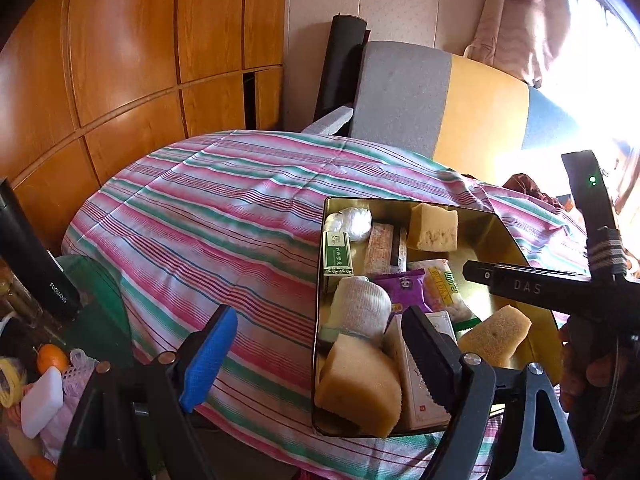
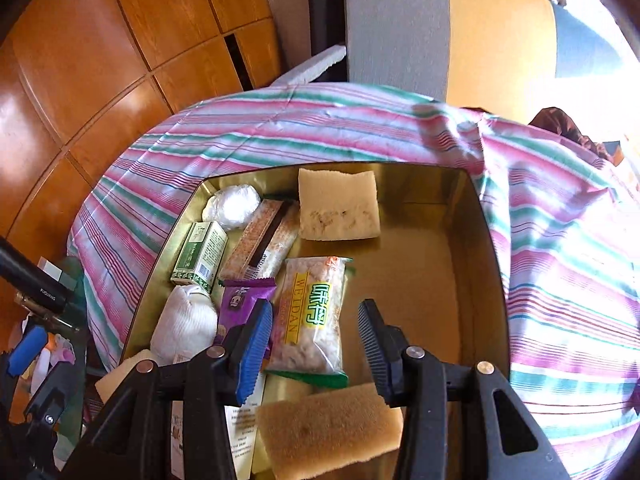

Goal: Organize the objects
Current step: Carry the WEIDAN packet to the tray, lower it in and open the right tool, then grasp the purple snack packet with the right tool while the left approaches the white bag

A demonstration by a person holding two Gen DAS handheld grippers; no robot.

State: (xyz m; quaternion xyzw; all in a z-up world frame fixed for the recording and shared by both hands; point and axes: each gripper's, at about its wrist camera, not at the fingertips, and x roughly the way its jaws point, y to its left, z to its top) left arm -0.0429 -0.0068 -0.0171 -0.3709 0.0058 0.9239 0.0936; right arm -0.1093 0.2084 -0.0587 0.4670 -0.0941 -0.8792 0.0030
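A gold metal tin (image 1: 508, 232) (image 2: 420, 280) sits on a striped cloth. It holds yellow sponges (image 1: 438, 227) (image 2: 338, 206), a green box (image 1: 338, 254) (image 2: 200, 258), a purple packet (image 1: 402, 286) (image 2: 244, 300), a WEIDAN snack bag (image 2: 310, 316), white rolled socks (image 1: 360, 306) (image 2: 186, 326) and a wrapped white ball (image 2: 232, 206). My left gripper (image 1: 320, 364) is open and empty, left of the tin's near edge. My right gripper (image 2: 316, 344) is open and empty, just above the snack bag and a sponge (image 2: 332, 432).
The striped cloth (image 1: 208, 216) (image 2: 560, 264) covers the surface. A black FUGUANG flask (image 1: 36, 256), an orange (image 1: 52, 358) and a white bar (image 1: 42, 402) lie at the left. A grey and yellow cushion (image 1: 432, 96) and wooden cabinets (image 1: 120, 60) stand behind.
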